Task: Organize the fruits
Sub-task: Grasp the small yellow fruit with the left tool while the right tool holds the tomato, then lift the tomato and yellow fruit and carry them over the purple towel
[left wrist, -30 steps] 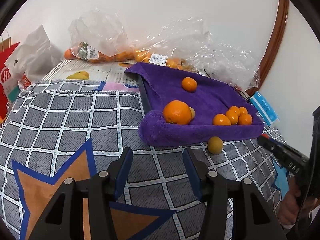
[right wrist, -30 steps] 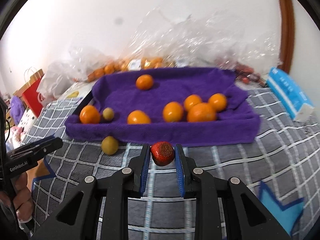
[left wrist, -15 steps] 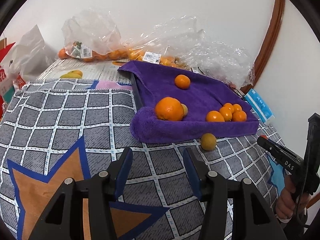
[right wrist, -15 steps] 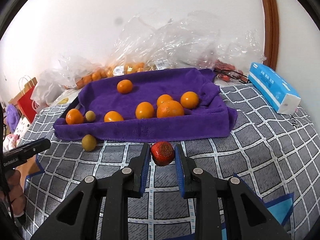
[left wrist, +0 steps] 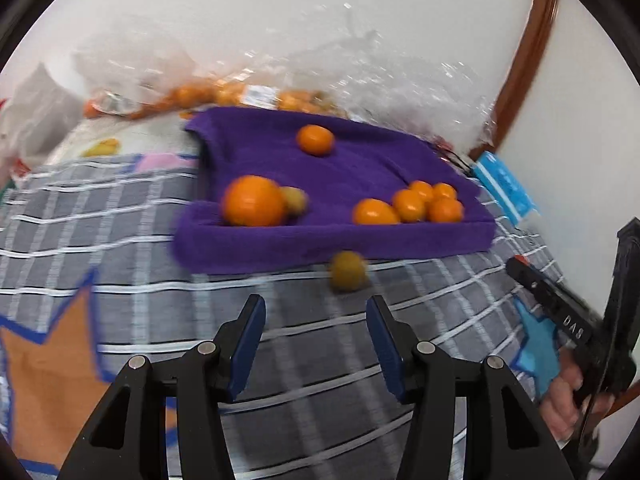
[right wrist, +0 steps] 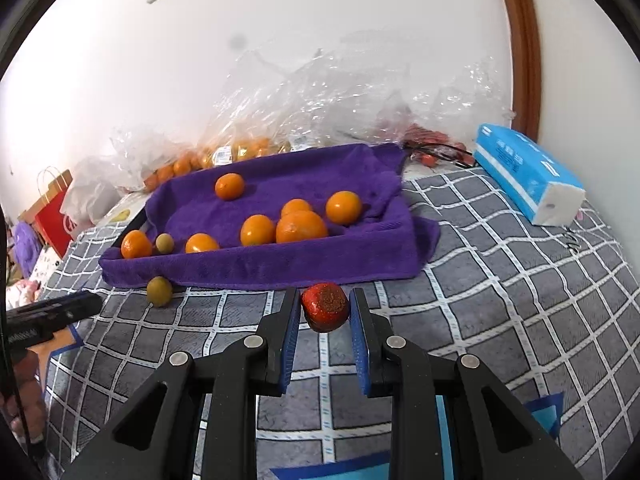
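On the purple towel (right wrist: 280,268) lie seven oranges; right tool (right wrist: 325,312) grips one red fruit (right wrist: 325,307).

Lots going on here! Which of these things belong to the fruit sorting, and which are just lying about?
Part of the job:
- red fruit, gripped in the right tongs
- purple towel tray
- oranges in it
- green fruit on the blanket
- left tongs, open and empty

Just lying about:
- tissue pack
- plastic bags
- red paper bag
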A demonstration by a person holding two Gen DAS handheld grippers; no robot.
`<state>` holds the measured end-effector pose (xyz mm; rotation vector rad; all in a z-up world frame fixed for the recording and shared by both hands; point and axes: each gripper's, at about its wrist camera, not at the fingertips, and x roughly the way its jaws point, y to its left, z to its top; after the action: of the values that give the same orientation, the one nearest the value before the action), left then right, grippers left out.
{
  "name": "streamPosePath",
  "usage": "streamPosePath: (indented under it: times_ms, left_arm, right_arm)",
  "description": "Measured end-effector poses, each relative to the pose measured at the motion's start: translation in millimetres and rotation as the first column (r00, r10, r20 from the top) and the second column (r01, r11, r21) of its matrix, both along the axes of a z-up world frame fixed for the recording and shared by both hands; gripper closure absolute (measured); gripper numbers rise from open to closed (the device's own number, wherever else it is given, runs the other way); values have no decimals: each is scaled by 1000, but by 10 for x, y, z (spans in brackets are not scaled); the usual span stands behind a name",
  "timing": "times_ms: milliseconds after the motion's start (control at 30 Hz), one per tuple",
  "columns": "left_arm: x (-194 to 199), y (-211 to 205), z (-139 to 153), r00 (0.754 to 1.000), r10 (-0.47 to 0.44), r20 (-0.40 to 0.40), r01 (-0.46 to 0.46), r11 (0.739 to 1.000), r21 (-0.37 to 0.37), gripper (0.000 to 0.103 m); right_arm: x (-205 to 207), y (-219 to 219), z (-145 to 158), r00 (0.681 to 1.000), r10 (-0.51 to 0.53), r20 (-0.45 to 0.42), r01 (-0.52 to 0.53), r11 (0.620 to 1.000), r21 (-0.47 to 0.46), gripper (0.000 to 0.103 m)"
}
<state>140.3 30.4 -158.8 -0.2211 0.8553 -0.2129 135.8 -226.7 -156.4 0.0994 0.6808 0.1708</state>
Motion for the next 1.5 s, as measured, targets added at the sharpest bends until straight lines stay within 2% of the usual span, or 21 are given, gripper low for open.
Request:
streamPosePath:
  times_ms: [67, 300, 367, 400, 533, 633, 767, 1000, 1133, 1500]
  left_arm:
    - [72, -107, -22, 1000, 14, -8, -14, 1000, -1, 53]
    - [319, -314, -157, 997, 61, -38, -60, 998, 25, 55]
    - [348, -340, -187, 997, 71, -36, -70, 997, 37, 67]
    - [344, -349, -202, 997, 68, -31, -67, 997, 45, 79]
    - [229, -298, -166, 1000, 6, 3, -6, 999, -38, 77]
    - [114, -248, -129, 1000, 8, 17, -8, 999, -33, 77]
    - [-10, -91, -98, 999, 41, 24, -40, 999, -9, 77]
    - [-124, 270, -107, 993, 111, 35, -107, 988, -112, 77]
    - [-164, 210, -68, 992, 101, 71, -95, 992, -87, 77]
    - [-203, 196, -34, 990, 98, 103, -89, 992, -87, 77]
  right_arm:
    - [-8, -32, -1, 1000, -3, 1, 3, 1000, 19, 78]
    - [-35, 94, -11, 998, 56, -2, -56, 998, -1, 78]
    - [-31, 99, -18, 998, 57, -7, -57, 998, -2, 78]
    - [-27, 97, -24, 998, 57, -10, -57, 998, -1, 78]
    - [-16, 104, -34, 998, 62, -16, -62, 998, 1, 78]
    - [-11, 104, -37, 997, 69, -17, -69, 998, 4, 78]
    - [9, 76, -53, 997, 66, -28, -65, 998, 23, 78]
    - [-1, 89, -55, 996, 84, -26, -83, 996, 36, 78]
    - [-6, 56, -58, 997, 80, -23, -79, 995, 56, 78]
    - [-33, 13, -41, 999, 51, -8, -51, 997, 64, 78]
